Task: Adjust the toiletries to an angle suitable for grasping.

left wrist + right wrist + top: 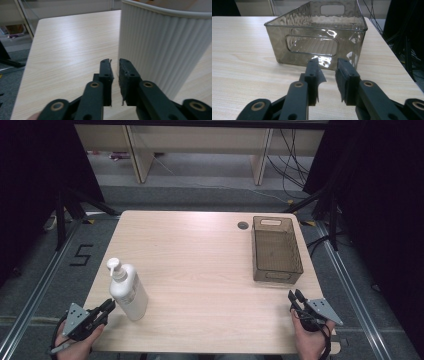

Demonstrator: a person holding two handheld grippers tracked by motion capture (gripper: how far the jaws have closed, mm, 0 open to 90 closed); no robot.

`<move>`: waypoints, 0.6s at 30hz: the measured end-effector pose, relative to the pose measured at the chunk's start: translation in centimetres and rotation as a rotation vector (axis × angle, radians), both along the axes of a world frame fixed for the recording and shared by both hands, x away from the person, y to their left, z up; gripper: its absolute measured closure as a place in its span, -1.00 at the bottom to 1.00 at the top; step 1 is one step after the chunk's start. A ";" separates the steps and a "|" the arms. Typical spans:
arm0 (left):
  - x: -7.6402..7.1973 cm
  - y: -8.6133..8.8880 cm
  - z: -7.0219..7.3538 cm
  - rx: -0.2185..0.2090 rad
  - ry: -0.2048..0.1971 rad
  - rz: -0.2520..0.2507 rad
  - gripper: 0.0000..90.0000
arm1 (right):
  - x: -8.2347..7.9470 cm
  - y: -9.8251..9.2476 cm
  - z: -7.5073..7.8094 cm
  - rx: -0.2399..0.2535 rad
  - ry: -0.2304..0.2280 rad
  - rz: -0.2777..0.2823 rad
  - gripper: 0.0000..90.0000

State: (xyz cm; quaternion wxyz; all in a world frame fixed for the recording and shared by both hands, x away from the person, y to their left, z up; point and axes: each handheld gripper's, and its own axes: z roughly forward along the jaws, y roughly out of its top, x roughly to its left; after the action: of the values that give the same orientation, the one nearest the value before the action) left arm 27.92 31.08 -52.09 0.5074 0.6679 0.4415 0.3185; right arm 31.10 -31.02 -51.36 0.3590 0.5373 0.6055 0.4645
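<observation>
Left gripper (107,307) rests at the near left table edge, jaws nearly closed with a thin gap and nothing between them. The white pump bottle (128,290) stands upright just ahead and to the right of its tips, close but apparently not touching; in the left gripper view its ribbed wall (160,50) looms beside the jaws, likely the staging for a grasp.

Right gripper (295,296) sits at the near right edge, jaws slightly parted and empty. The smoky clear bin (276,251) lies just ahead of it, cut-out handle facing the tips (327,65), open top up and nothing inside: probably the destination.

Writing: no label readable on the bottle. A "5" (81,255) is marked on the floor, beyond and left of the left gripper.
</observation>
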 end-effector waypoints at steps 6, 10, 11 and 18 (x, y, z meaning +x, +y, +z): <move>-0.1 -1.2 0.6 0.044 0.013 -0.064 0.99 | 0.0 0.0 0.0 -0.045 0.006 -0.009 0.68; -0.2 -1.6 0.9 0.049 0.015 -0.075 0.99 | 0.0 0.1 0.1 -0.019 0.021 -0.009 0.68; -0.1 -1.7 0.9 0.035 0.001 -0.087 0.99 | -0.1 0.2 0.1 -0.015 0.029 -0.015 0.68; -0.4 -3.7 1.7 0.055 0.039 -0.168 1.00 | -0.1 0.5 0.1 -0.024 0.028 -0.017 0.68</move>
State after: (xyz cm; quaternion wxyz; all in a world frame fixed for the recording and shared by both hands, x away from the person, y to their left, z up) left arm 27.57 27.41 -50.39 0.5050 0.7223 0.3851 0.2737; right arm 31.04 -30.57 -51.28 0.3609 0.5443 0.6115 0.4466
